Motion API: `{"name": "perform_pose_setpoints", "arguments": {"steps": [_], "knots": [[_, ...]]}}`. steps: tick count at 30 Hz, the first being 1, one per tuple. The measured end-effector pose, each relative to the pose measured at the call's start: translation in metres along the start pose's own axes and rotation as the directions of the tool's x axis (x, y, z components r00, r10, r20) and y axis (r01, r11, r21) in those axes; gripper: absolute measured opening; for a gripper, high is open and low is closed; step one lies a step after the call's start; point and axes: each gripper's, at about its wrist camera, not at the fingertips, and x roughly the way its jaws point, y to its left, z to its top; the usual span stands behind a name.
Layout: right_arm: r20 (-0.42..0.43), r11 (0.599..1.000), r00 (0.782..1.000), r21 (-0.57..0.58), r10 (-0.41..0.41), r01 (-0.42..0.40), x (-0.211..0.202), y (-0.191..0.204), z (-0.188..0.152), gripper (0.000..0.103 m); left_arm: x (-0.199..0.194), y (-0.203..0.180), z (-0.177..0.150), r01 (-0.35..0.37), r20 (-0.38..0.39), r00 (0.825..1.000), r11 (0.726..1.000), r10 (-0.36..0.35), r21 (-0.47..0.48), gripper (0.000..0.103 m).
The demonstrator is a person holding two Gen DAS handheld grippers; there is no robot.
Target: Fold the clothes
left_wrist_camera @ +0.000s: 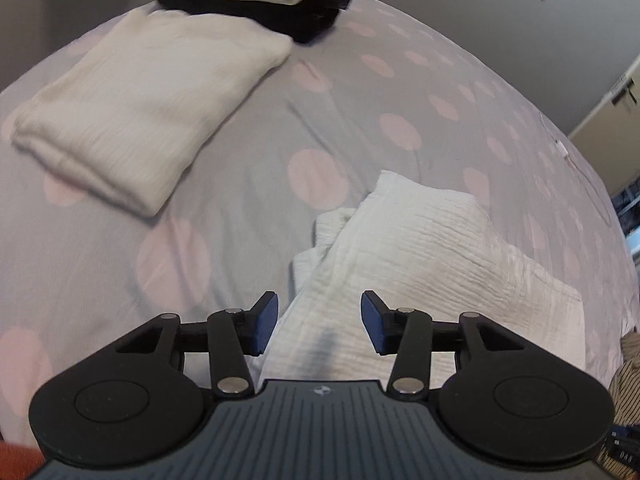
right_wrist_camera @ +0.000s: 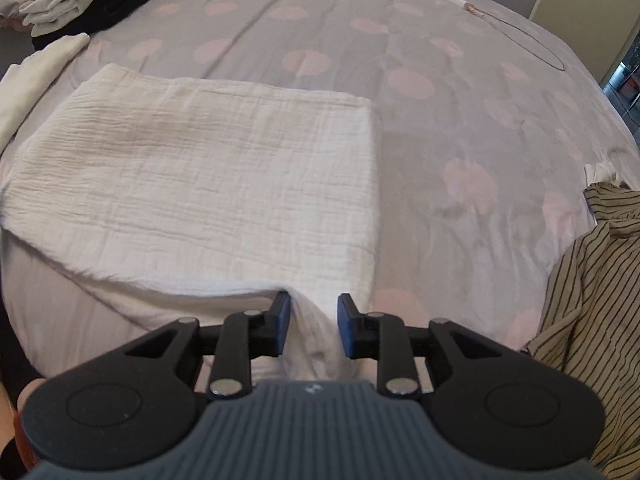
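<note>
Your left gripper (left_wrist_camera: 319, 322) and right gripper (right_wrist_camera: 310, 329) both have their jaws spread apart, each straddling a bit of the white crinkled cloth (right_wrist_camera: 208, 168) without pinching it. It's half-folded on the polka-dot bedsheet (right_wrist_camera: 460, 120), striped shirt (right_wrist_camera: 592, 300) off to the right.

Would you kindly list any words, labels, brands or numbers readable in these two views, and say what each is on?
No readable words in either view.
Small embossed emblem, no letters, on the ribbed grey body of the left gripper; the same mark, blurred, on the right gripper.
Pale characters on a dark object at the left view's lower right edge: too blurred to read.
</note>
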Motion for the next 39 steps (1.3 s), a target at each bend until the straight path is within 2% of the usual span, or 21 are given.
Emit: {"name": "perform_pose_setpoints", "arguments": {"steps": [4, 7, 9, 10, 14, 18, 22, 26, 29, 35, 39], "knots": [[-0.024, 1.0, 1.0, 0.016, -0.013, 0.014, 0.02, 0.003, 0.014, 0.029, 0.006, -0.014, 0.017, -0.014, 0.039, 0.999, 0.998, 0.011, 0.064, 0.054], [-0.034, 0.998, 0.999, 0.058, 0.005, -0.003, 0.027, 0.0, 0.019, 0.03, 0.016, -0.019, 0.035, 0.009, 0.083, 0.996, 0.994, -0.018, 0.108, 0.054], [-0.055, 0.998, 0.998, 0.054, 0.026, -0.023, 0.022, -0.002, 0.016, 0.037, 0.021, -0.018, 0.044, 0.058, 0.114, 0.991, 0.992, -0.071, 0.115, 0.054], [-0.07, 0.998, 0.997, 0.046, 0.038, -0.035, 0.018, -0.003, 0.014, 0.045, 0.023, -0.016, 0.048, 0.09, 0.125, 0.987, 0.989, -0.104, 0.115, 0.054], [-0.121, 0.999, 0.992, -0.017, 0.04, -0.042, -0.001, -0.006, -0.001, 0.046, 0.041, -0.01, 0.051, 0.166, 0.136, 0.975, 0.983, -0.176, 0.082, 0.054], [-0.023, 0.999, 1.0, 0.041, -0.02, 0.021, -0.013, -0.011, 0.003, 0.046, 0.06, -0.01, 0.05, 0.151, 0.096, 0.983, 0.985, -0.158, 0.082, 0.054], [0.059, 0.99, 0.994, 0.112, -0.089, 0.082, -0.01, -0.014, 0.007, 0.053, 0.076, -0.009, 0.045, 0.146, 0.058, 0.987, 0.986, -0.151, 0.081, 0.054], [-0.005, 0.984, 0.996, 0.154, -0.092, 0.091, 0.024, -0.013, 0.004, 0.05, 0.083, -0.012, 0.037, 0.107, 0.051, 0.992, 0.985, -0.115, 0.138, 0.054], [0.009, 0.986, 0.994, 0.127, -0.109, 0.107, 0.027, -0.007, 0.006, 0.052, 0.087, -0.014, 0.032, 0.094, 0.041, 0.994, 0.984, -0.101, 0.149, 0.054], [-0.012, 0.99, 0.995, 0.1, -0.098, 0.099, 0.034, -0.002, 0.006, 0.052, 0.084, -0.025, 0.019, 0.061, 0.089, 0.992, 0.96, -0.088, 0.273, 0.056], [-0.01, 0.991, 0.997, 0.108, -0.081, 0.081, 0.034, -0.004, 0.005, 0.052, 0.083, -0.026, 0.015, 0.049, 0.12, 0.989, 0.95, -0.09, 0.309, 0.056]]}}
